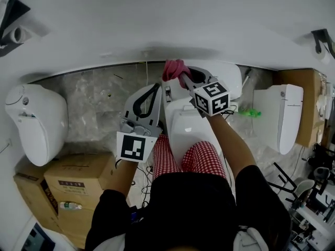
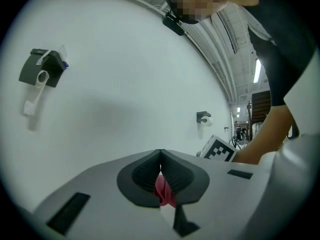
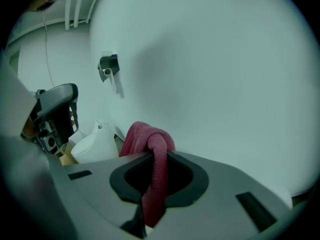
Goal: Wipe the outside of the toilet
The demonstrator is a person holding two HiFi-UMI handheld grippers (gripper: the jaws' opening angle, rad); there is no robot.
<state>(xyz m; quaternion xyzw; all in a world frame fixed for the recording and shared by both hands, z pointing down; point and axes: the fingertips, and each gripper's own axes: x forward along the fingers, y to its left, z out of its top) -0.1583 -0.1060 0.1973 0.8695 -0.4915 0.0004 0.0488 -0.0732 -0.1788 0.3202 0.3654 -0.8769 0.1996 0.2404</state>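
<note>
Red-checked trousers (image 1: 201,158) sit closest to us in the head view, straddling the white toilet (image 1: 187,125), which stands against the wall below our two grippers. We hold the right gripper (image 1: 183,77) up over the back of the toilet. Its fingers (image 3: 187,176) are clamped on a pink cloth (image 1: 175,68), which bunches above the tips and hangs down between them in the right gripper view. The cloth is raised near the wall, just above the tank (image 1: 230,76), and we cannot tell whether it touches it.

We hold the left gripper (image 1: 157,87) just beside the cloth on its left. Its fingers (image 2: 137,176) are together, with the tips meeting. In the left gripper view a patch of pink shows through the hollow between them.

Two more toilets flank us, one at the left (image 1: 34,122) and one at the right (image 1: 282,114). Cardboard boxes (image 1: 73,179) are stacked on the floor at lower left.
</note>
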